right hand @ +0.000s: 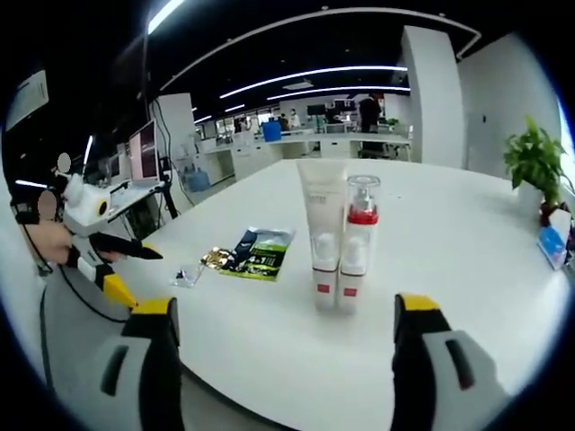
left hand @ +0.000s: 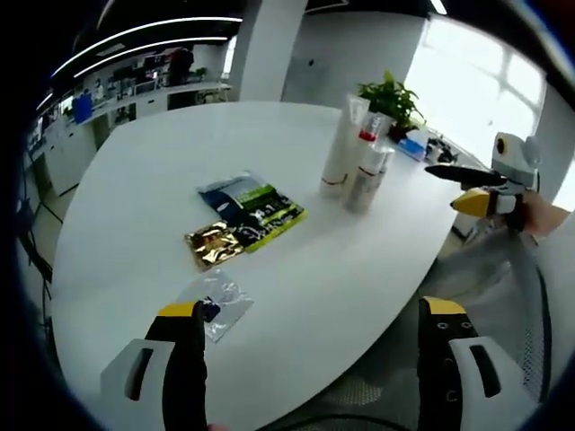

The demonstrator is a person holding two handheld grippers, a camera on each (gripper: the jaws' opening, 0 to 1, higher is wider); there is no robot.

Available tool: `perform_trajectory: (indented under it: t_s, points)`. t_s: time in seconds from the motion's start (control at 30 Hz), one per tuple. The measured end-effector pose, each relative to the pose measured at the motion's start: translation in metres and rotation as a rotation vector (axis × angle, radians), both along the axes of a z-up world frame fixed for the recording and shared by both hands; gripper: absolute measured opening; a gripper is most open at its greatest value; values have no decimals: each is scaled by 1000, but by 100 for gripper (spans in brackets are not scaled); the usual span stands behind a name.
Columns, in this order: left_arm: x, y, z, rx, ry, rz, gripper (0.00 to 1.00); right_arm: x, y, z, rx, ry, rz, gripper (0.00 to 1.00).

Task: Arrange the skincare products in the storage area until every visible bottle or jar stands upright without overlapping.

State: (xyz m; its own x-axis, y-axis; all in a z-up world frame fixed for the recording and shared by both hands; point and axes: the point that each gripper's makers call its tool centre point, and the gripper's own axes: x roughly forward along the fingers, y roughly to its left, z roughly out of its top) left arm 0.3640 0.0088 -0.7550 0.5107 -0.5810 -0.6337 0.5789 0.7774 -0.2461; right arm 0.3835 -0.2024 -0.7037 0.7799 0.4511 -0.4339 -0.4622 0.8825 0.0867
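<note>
Both tongs (left hand: 310, 337) (right hand: 283, 337) have black jaws with yellow tips and pale grey slotted housings.

White table (left hand: 144, 180) bearing tubes (right hand: 322, 235), sachets (left hand: 252, 211)

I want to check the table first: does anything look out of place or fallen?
The tube and pump bottle stand upright, side by side. The sachets lie flat apart from them, overlapping. Nothing looks spilled.
</note>
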Motion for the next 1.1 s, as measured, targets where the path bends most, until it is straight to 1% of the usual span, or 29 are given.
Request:
perform_trajectory:
  t_s: [0.13,0.43,0.53,0.7,0.77,0.9,1.0,1.1]
  points:
    - [-2,1,-1,14,8,2,97,-1,2,-1,6,9,12,97]
    - [-3,-1,-1,46,19,10,97,-5,8,-1,16,11,45,98]
    - [0,-5,3,55,21,9,97,-5,7,-1,20,14,46,100]
    - [12,-12,12,74,9,16,97,-6,9,-1,30,21,53,100]
    - [20,-14,14,82,4,43,97,-7,11,-1,30,24,62,100]
    - [31,-19,12,90,5,68,97,-9,14,-3,31,35,81,100]
    - [37,-28,7,100,25,76,97,-11,16,-4,32,43,97,100]
    - [43,-37,4,116,28,82,97,-12,17,-4,30,44,105,100]
